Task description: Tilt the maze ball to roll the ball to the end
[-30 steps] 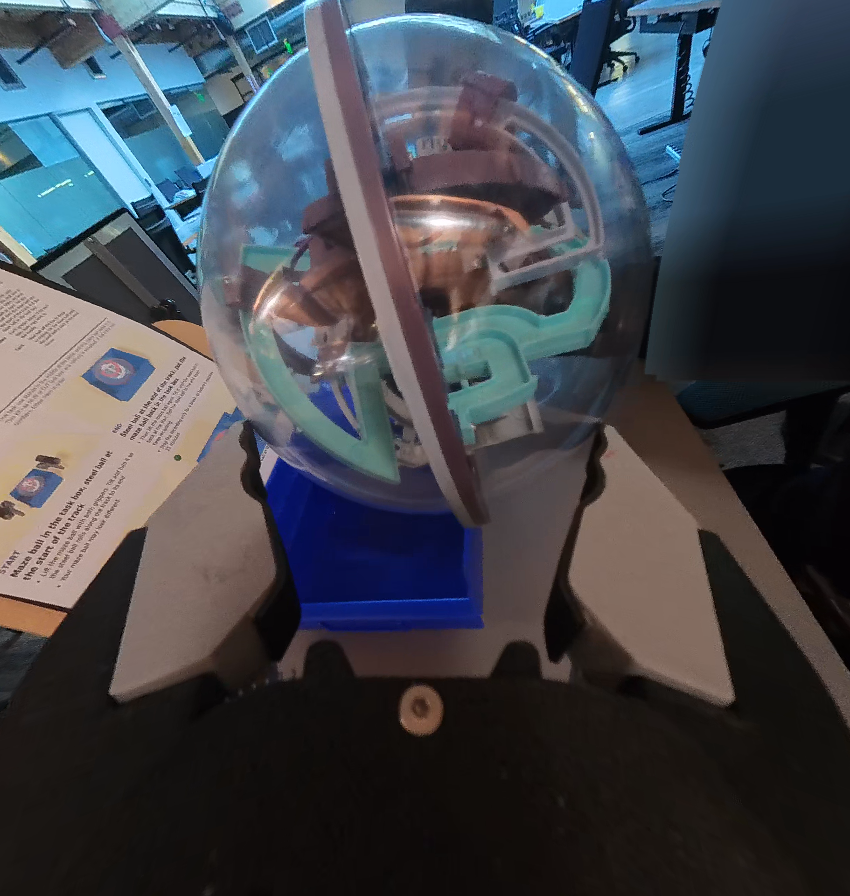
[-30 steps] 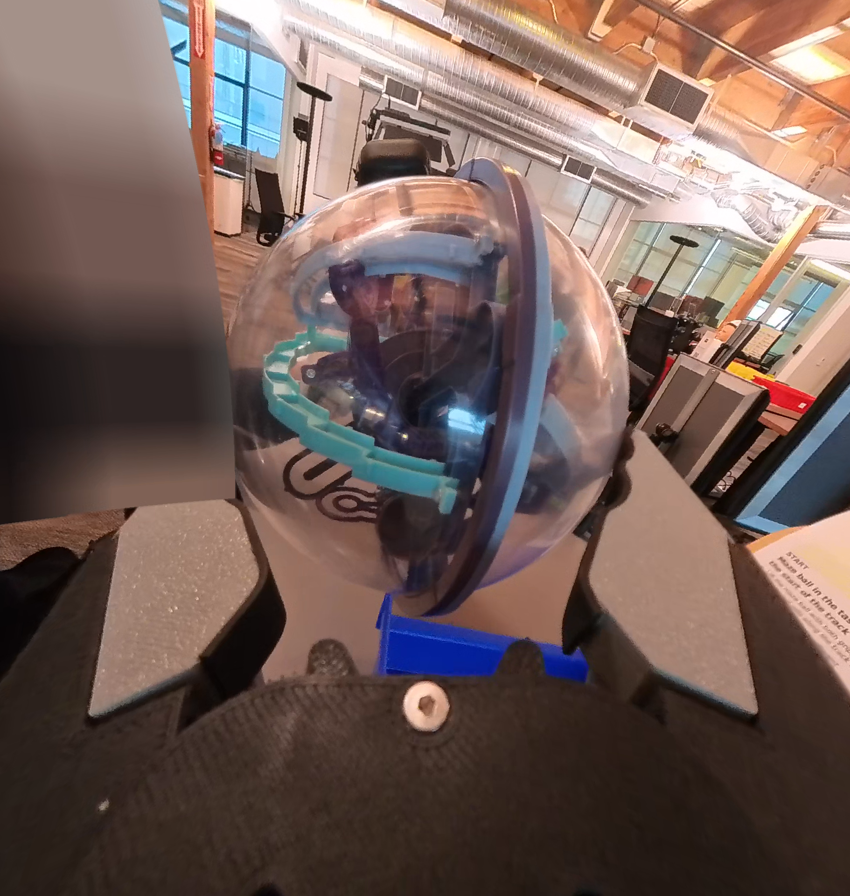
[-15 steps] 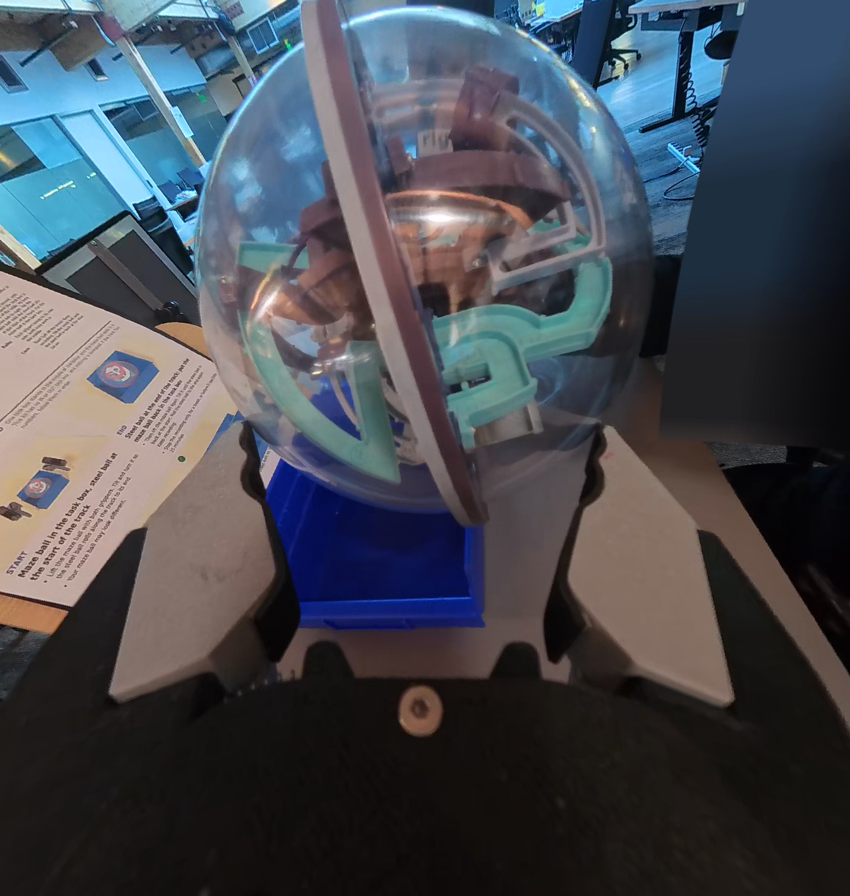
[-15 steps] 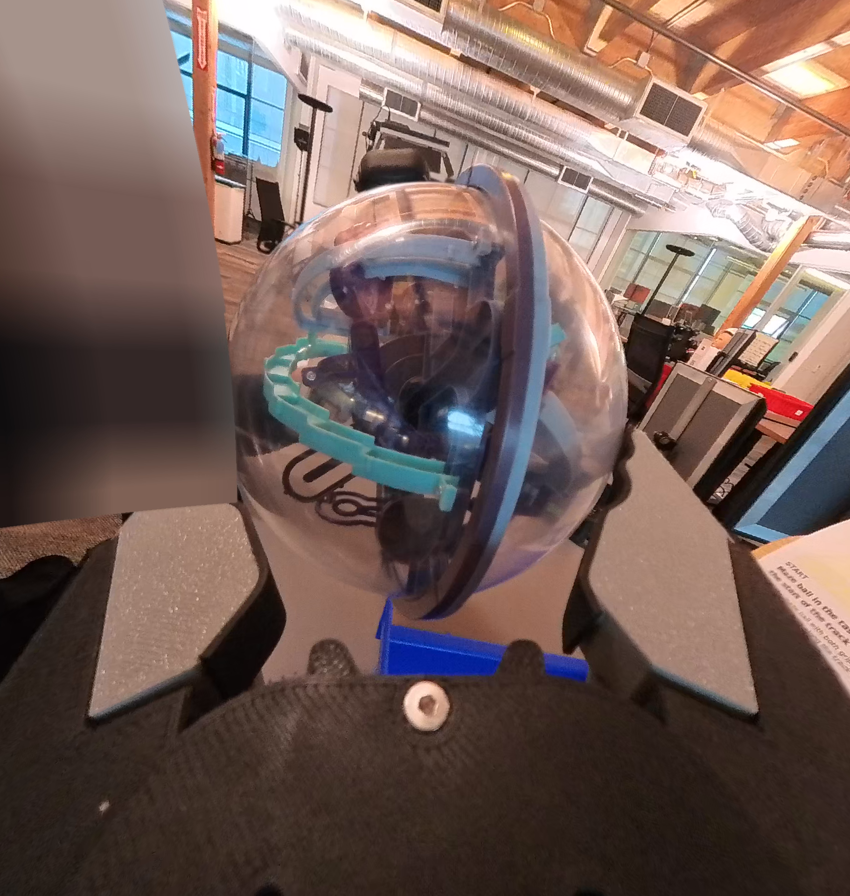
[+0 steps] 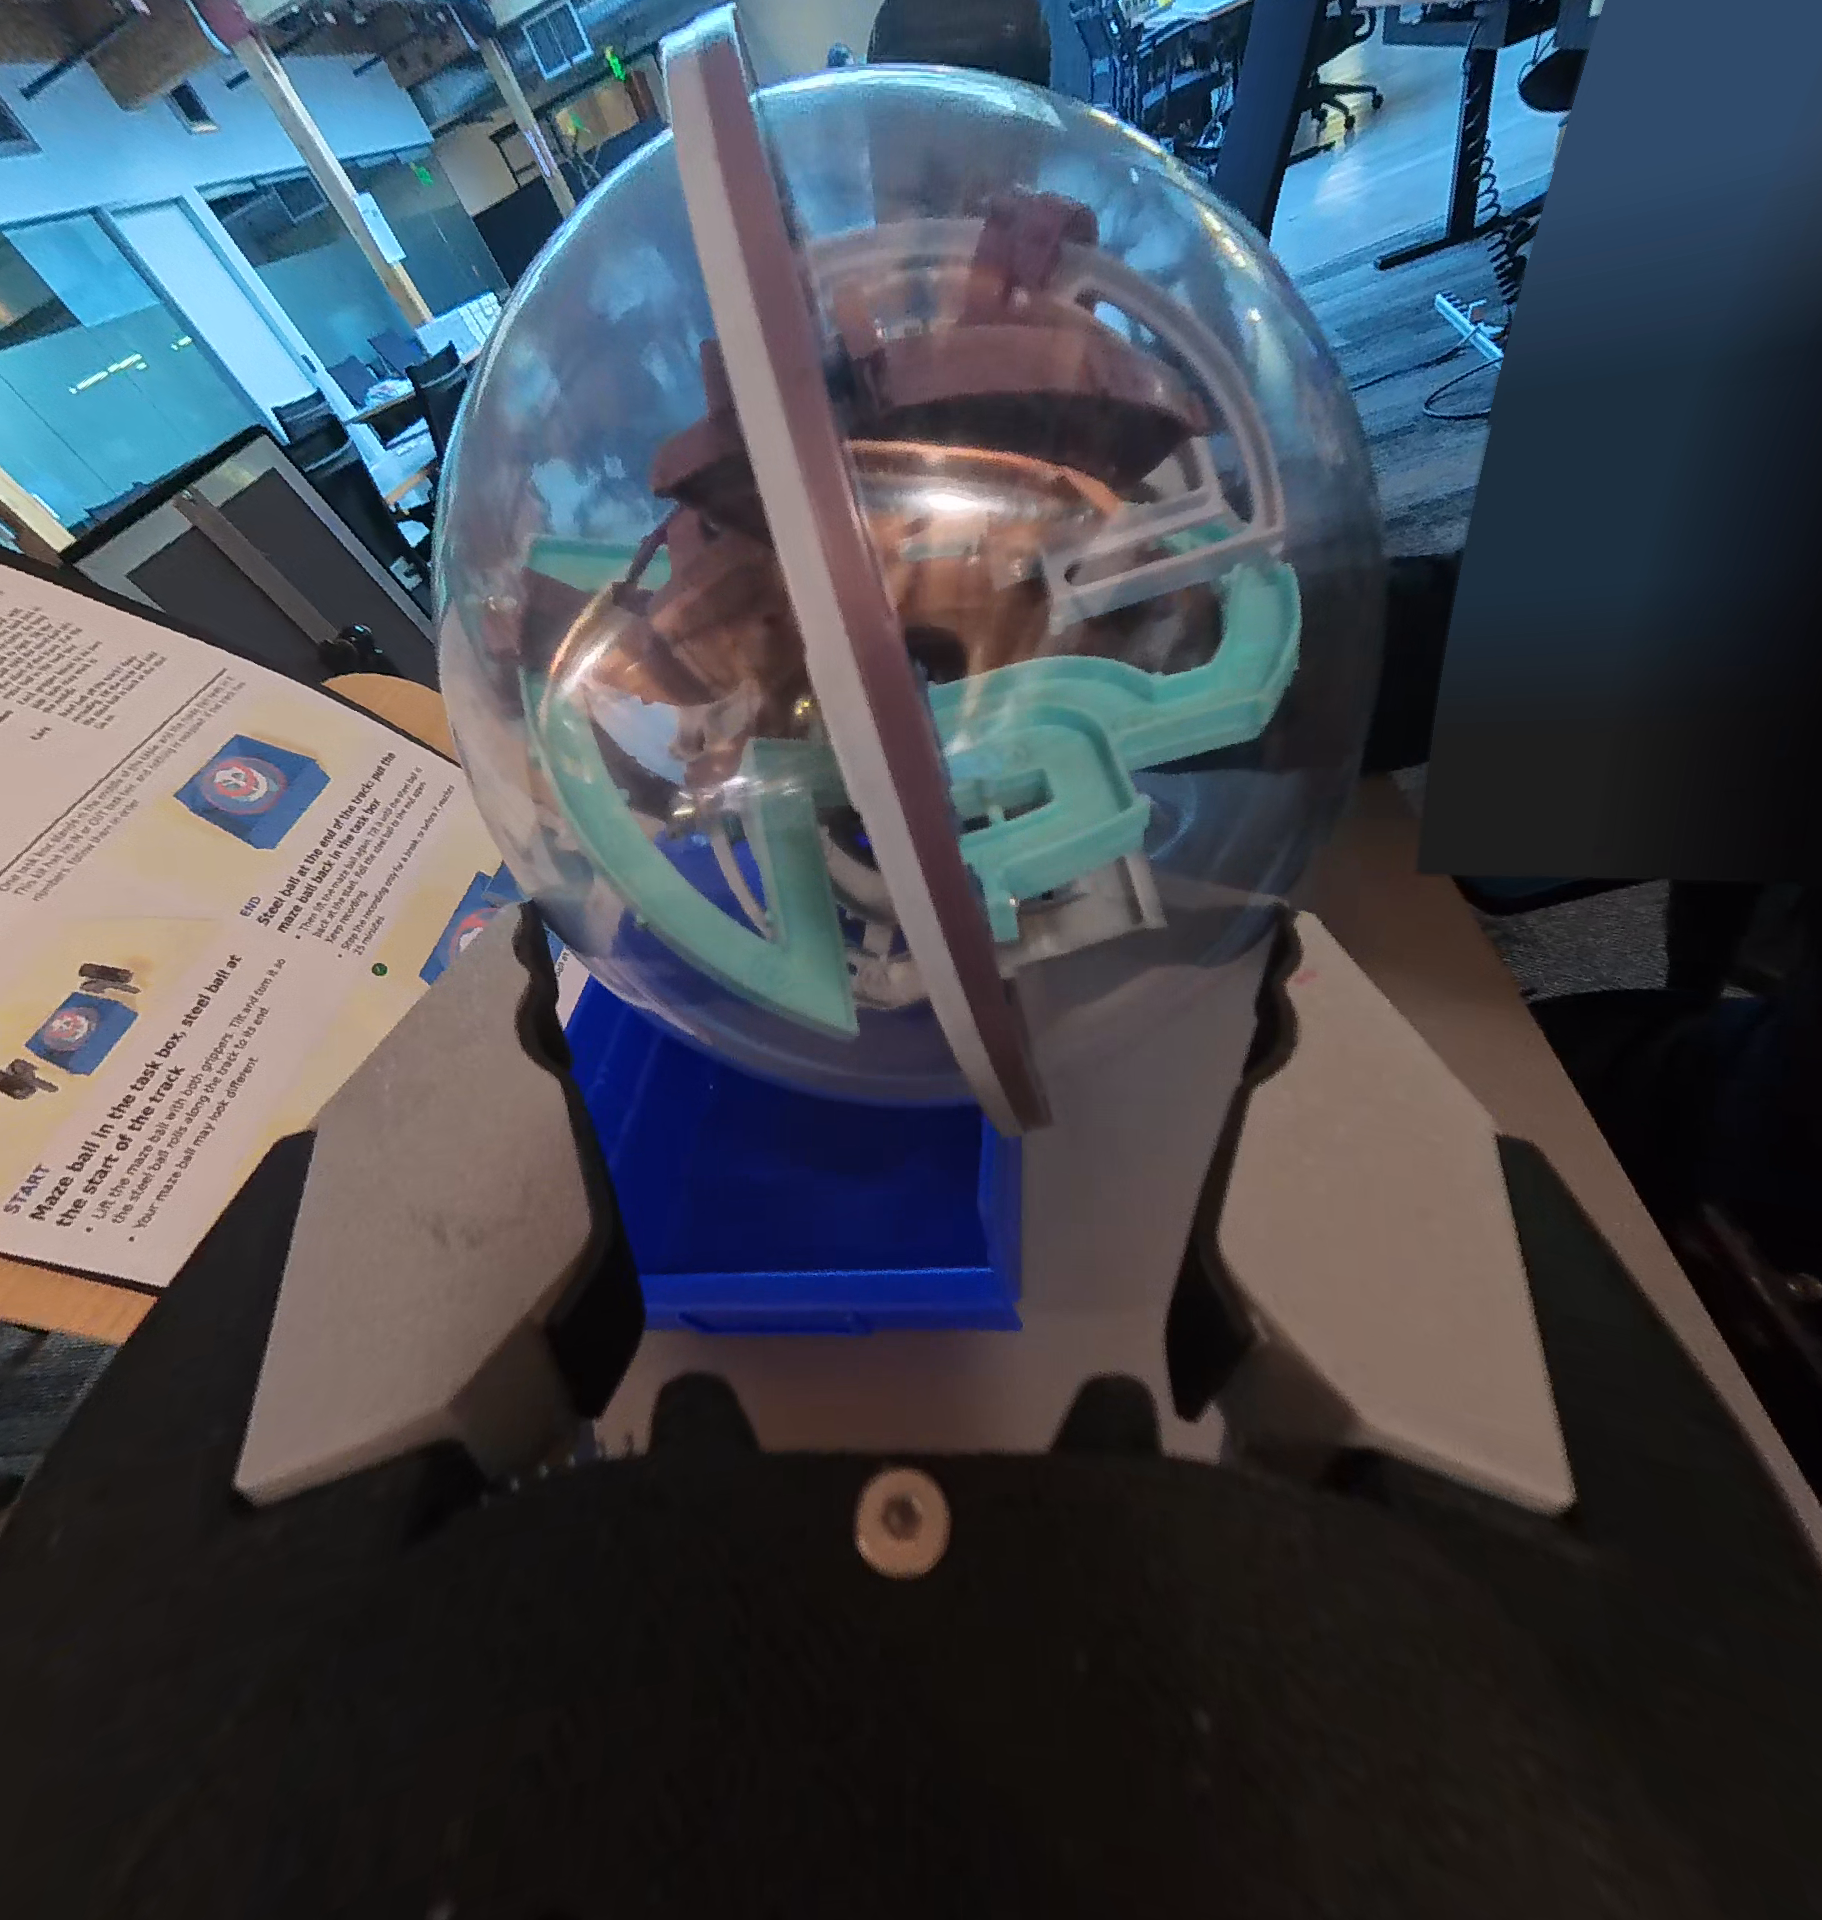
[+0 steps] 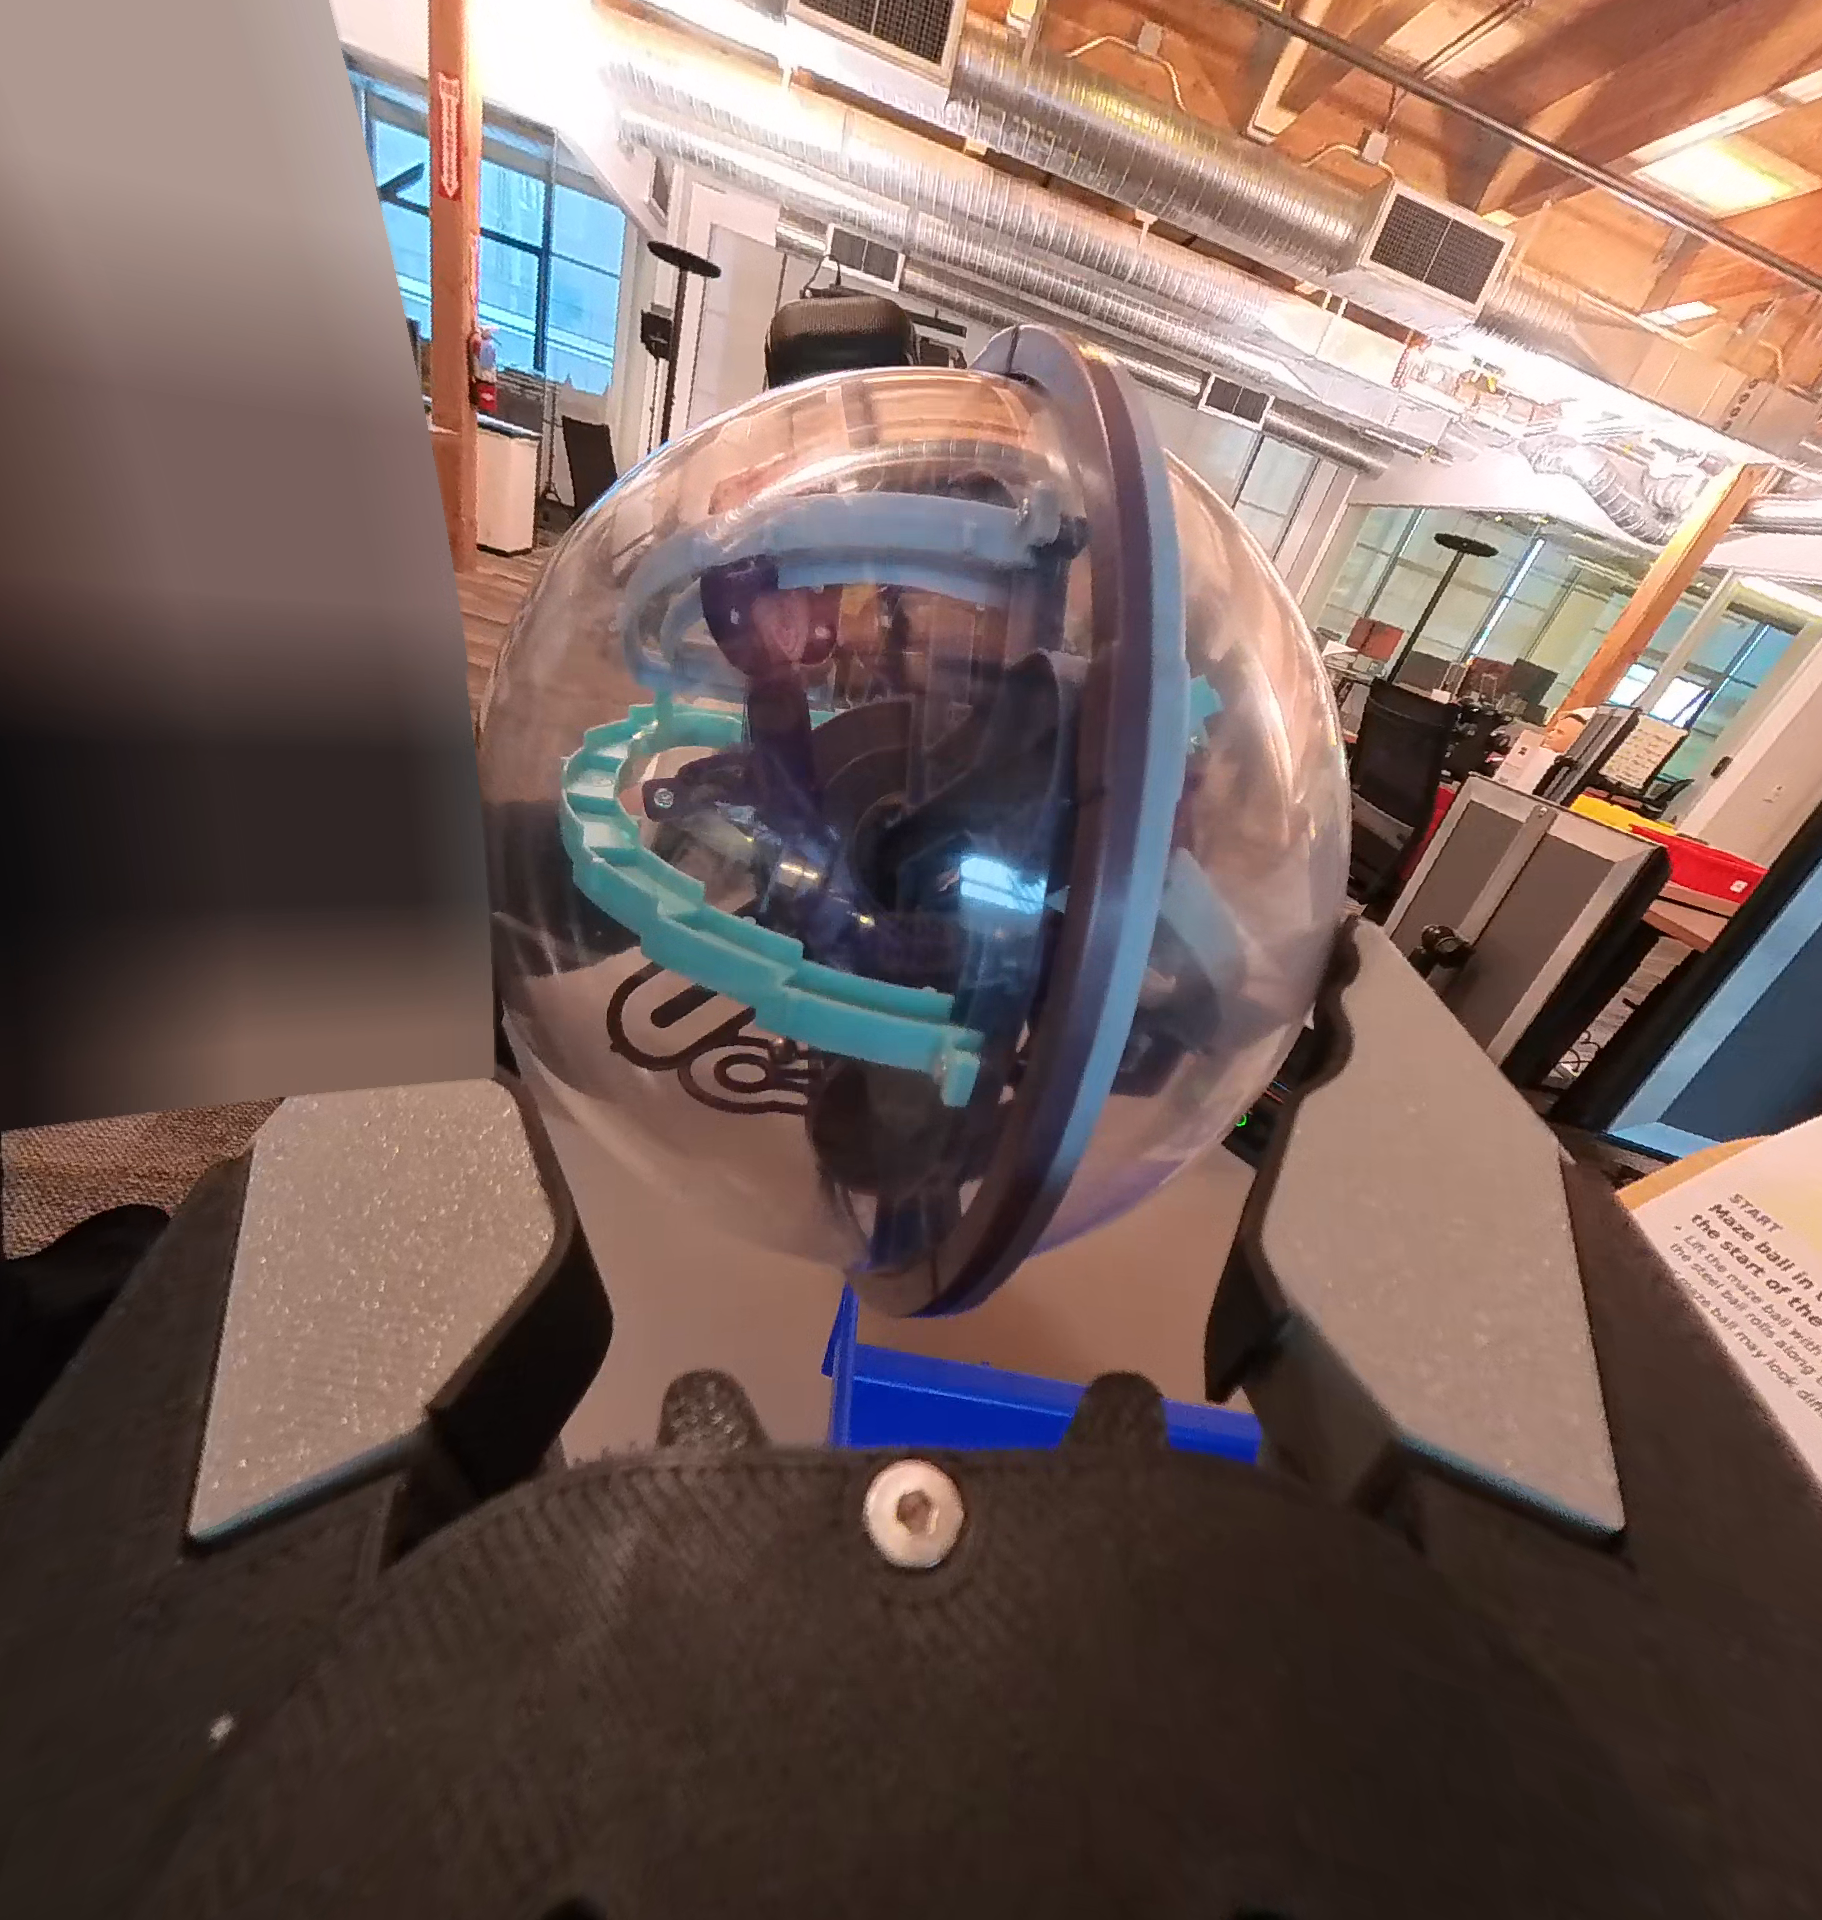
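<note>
Hardly anything shifts: we keep the maze ball (image 5: 907, 582) clamped between both grippers' spread jaws above the blue box (image 5: 813, 1247), so, we judge, its inner ball barely advances.

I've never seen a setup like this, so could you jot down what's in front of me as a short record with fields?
Main object: clear maze ball with teal, brown and grey tracks inside
Ball's rim: a flat ring around its middle, standing steeply tilted
Held by: left gripper and right gripper, each with a finger on either side of the ball
Height: ball lifted above the blue box
Below: grey table
Beside it: printed instruction sheet with small pictures
Setting: open office
</note>
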`<state>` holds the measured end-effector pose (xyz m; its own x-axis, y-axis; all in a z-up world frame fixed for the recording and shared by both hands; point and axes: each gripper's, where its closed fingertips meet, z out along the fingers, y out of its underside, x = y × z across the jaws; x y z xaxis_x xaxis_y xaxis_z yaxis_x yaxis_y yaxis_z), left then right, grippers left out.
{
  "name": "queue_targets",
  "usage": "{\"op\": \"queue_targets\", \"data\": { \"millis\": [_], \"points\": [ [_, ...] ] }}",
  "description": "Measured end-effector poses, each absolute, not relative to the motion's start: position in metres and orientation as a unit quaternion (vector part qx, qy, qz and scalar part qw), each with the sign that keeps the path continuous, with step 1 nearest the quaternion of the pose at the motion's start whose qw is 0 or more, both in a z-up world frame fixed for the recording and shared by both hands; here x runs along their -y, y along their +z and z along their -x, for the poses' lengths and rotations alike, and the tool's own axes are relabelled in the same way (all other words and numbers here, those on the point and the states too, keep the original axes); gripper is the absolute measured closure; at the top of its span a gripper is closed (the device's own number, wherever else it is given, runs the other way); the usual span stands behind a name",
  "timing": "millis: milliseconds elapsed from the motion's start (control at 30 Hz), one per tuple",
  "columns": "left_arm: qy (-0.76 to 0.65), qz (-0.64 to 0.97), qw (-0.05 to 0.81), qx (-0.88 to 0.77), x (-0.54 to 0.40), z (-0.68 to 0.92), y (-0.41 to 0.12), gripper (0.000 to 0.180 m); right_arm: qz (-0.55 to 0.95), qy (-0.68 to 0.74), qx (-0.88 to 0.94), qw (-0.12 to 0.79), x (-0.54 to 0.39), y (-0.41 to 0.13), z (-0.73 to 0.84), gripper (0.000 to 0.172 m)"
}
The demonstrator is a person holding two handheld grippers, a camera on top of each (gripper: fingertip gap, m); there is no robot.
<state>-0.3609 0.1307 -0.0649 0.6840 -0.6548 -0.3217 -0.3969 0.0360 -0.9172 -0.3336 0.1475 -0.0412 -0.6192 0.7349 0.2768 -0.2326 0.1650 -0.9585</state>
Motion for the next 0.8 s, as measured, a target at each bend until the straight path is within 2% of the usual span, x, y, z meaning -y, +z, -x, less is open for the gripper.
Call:
{"op": "queue_targets", "data": {
  "millis": [800],
  "points": [
    [-0.059,0.675,0.616,-0.402,-0.125,0.355,-0.056,0.049,0.146,0.609,0.658,0.419,-0.138,-0.029,0.326,0.023]
  ]
}}
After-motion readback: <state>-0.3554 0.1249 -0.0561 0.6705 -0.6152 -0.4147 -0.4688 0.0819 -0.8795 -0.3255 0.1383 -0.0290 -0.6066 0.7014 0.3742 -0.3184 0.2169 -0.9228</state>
